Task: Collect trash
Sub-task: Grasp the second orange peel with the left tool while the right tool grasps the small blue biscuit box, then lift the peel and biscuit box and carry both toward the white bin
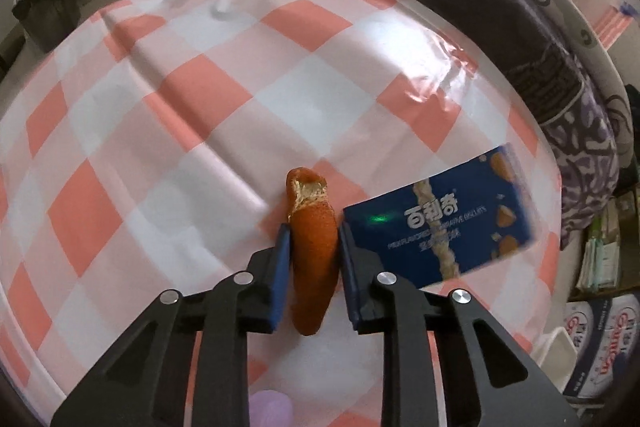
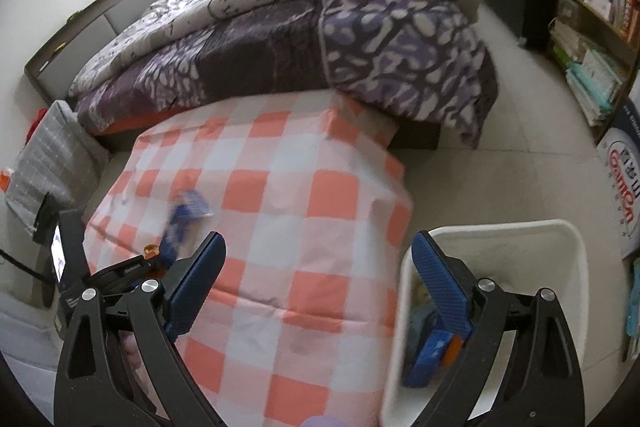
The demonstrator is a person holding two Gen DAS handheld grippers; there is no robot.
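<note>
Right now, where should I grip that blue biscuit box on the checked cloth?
Probably across the narrow width of the blue biscuit box, near its closer short end, coming from above. It lies flat beside the orange peel in the left gripper, so only its long edges offer opposing faces.

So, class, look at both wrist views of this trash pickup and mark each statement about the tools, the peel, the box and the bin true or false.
1. The left tool has an orange peel between its pads. True.
2. The right tool grips a blue box. False: it is open and holds nothing.
3. A blue biscuit box lies on the checked tablecloth. True.
4. The white bin stands on the table. False: it stands on the floor beside it.
5. The bin is empty. False: blue packaging lies inside.
</note>
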